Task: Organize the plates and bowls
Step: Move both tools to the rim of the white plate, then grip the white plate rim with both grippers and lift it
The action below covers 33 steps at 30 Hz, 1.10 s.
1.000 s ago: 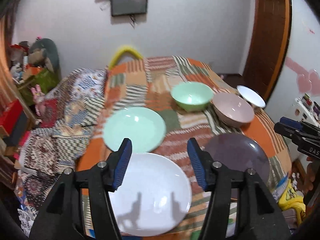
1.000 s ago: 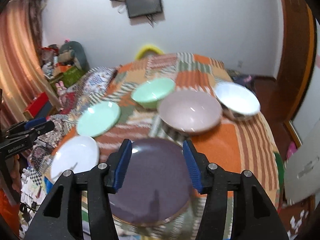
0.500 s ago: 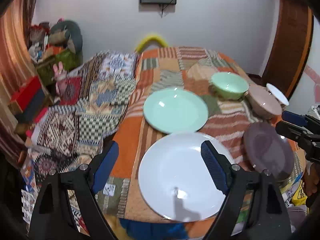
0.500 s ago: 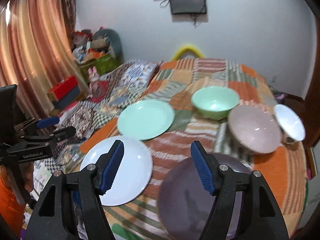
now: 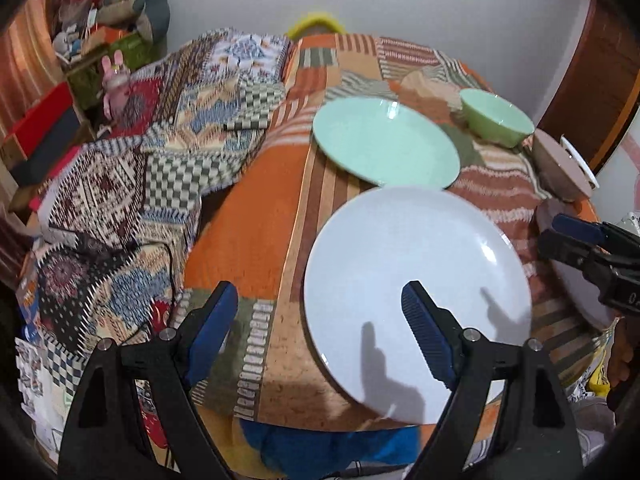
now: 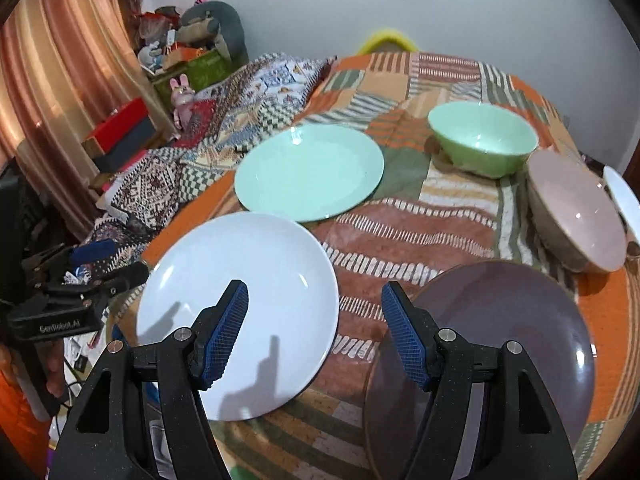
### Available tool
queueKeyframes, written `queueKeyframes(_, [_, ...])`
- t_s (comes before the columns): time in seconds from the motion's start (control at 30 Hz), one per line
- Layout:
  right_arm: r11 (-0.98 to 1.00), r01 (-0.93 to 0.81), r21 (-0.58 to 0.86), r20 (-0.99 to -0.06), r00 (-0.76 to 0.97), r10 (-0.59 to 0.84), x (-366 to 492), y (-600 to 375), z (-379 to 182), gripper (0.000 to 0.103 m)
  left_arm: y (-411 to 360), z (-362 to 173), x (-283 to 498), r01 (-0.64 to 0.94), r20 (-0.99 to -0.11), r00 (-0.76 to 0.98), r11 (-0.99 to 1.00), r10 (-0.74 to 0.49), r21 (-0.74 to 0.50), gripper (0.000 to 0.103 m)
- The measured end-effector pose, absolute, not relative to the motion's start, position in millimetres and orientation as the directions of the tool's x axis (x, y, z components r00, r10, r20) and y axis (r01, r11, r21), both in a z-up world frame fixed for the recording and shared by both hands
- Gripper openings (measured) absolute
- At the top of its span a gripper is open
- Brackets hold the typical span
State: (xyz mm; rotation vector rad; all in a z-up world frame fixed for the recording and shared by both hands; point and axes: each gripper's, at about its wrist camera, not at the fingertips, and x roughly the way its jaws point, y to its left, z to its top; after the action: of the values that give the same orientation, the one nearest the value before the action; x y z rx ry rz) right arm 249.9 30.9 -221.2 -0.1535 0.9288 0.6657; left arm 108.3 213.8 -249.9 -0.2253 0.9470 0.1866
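**Both jaws empty over the plates**

You are holding the left gripper (image 5: 320,316) above the near edge of the counter (image 5: 256,216), its jaws standing wide with nothing between them. Its right pad is hanging over the white plate (image 5: 416,276), and its left pad is over the patchwork cloth at 9 o'clock of that plate. In the same view the green plate (image 5: 384,140) is lying at 12 o'clock of the white one, their rims close or just overlapping; you cannot tell which from here. The green bowl (image 5: 496,120) is sitting at 2 o'clock, with the pink bowl (image 5: 560,168) just beside it toward the right edge.

You are pointing the right gripper (image 6: 314,320) at the strip of cloth between the white plate (image 6: 240,304) and the purple plate (image 6: 500,352). Its jaws are closing, about half wide, and nothing is between them. Its left pad is over the white plate's right side and its right pad is over the purple plate's left rim. From this view the green plate (image 6: 308,172) is lying at 12 o'clock, the green bowl (image 6: 480,144) at 1 o'clock, the pink bowl (image 6: 576,208) at 2 o'clock, tilted on the cloth, and a white bowl (image 6: 624,200) is showing just behind it at the frame's edge.
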Motion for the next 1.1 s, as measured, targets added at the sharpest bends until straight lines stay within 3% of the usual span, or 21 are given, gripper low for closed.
queueKeyframes(0.1, [0.783,-0.601,0.158,-0.804,0.383,0.456,251.9,38.4,-229.9,0.047,218.9,-260.9,107.7,-0.261,-0.825,0.563,0.957,0.049,-0.122,0.084])
queueKeyframes(0.2, [0.786,-0.599,0.153,-0.816,0.372,0.443,254.5,43.0,-236.7,0.042,225.6,-265.2,105.2,-0.283,-0.816,0.576,0.949,0.055,-0.136,0.083])
queueKeyframes(0.5, [0.800,-0.577,0.165,-0.846,0.334,0.415,266.6,46.3,-250.6,0.029,237.4,-282.5,108.5,-0.279,-0.827,0.563,0.940,-0.003,-0.194,0.044])
queueKeyframes(0.63, [0.805,-0.568,0.173,-0.859,0.312,0.405,270.7,46.9,-256.0,0.023,233.7,-287.4,109.1,-0.250,-0.822,0.567,0.940,-0.051,-0.231,0.039])
queueKeyframes(1.1, [0.797,-0.586,0.145,-0.862,0.320,0.392,268.9,50.6,-255.9,0.019,224.9,-290.5,109.0,-0.222,-0.820,0.561,0.933,-0.115,-0.283,0.031])
